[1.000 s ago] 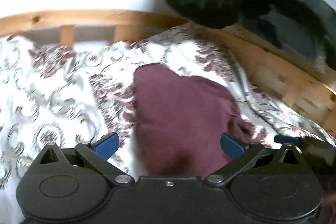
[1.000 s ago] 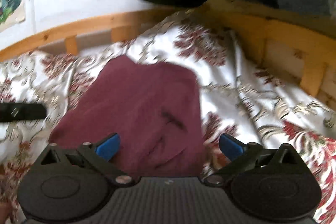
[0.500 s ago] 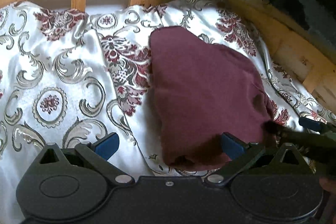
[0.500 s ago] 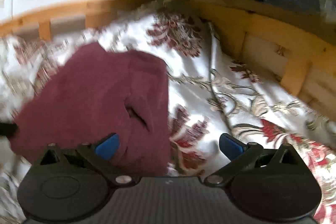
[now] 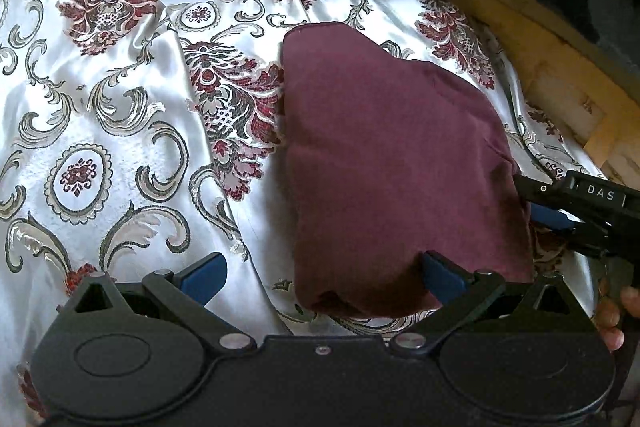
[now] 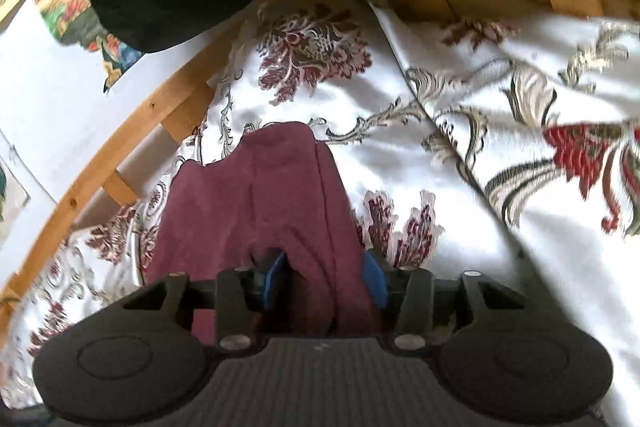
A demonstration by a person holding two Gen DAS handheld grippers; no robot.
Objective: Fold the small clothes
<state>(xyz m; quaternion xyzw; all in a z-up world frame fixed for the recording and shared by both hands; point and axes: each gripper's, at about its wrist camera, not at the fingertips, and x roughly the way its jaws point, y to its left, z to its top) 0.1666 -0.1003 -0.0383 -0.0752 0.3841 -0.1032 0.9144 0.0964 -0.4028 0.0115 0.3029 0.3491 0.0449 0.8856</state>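
Maroon garment (image 5: pixel 392 163) lies ahead; right gripper (image 6: pixel 324 277) jaws, just closing, clamp its right edge; left gripper (image 5: pixel 320 271) gapes wide at the near hem.

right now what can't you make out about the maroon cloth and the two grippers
- Maroon cloth, near edge: left wrist view, left gripper body covers it.
- Garment type: bunched, unclear in either view.
- Right gripper: cloth folds hide whether its fingers press.
- Bedspread: right wrist view, blurred.
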